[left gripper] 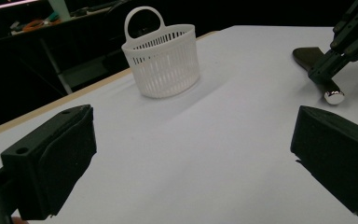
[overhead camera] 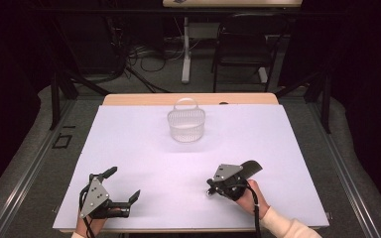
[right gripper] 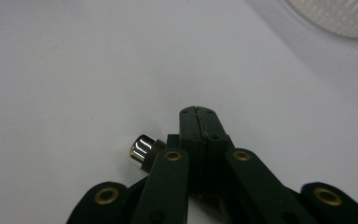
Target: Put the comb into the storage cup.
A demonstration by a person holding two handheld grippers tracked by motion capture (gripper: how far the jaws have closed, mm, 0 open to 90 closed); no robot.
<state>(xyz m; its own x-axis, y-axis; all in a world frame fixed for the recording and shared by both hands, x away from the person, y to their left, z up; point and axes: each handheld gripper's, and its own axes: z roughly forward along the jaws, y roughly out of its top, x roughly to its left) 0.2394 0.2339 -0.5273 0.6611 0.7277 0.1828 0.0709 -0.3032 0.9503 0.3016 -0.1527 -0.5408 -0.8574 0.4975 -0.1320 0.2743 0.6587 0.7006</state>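
Tool (right gripper: 142, 150) lies under closed jaws (chrome end protruding).

1. The left gripper (overhead camera: 124, 184) is black, topped by a grey three-cornered plate with small screws, nearer the person than the white basket (overhead camera: 186, 125).
2. The right gripper (overhead camera: 211, 188) has black link arms with brass-coloured rivets and the same grey plate.
3. A black cable trails from each.
4. A cream sleeve (overhead camera: 287, 225) covers the right forearm.
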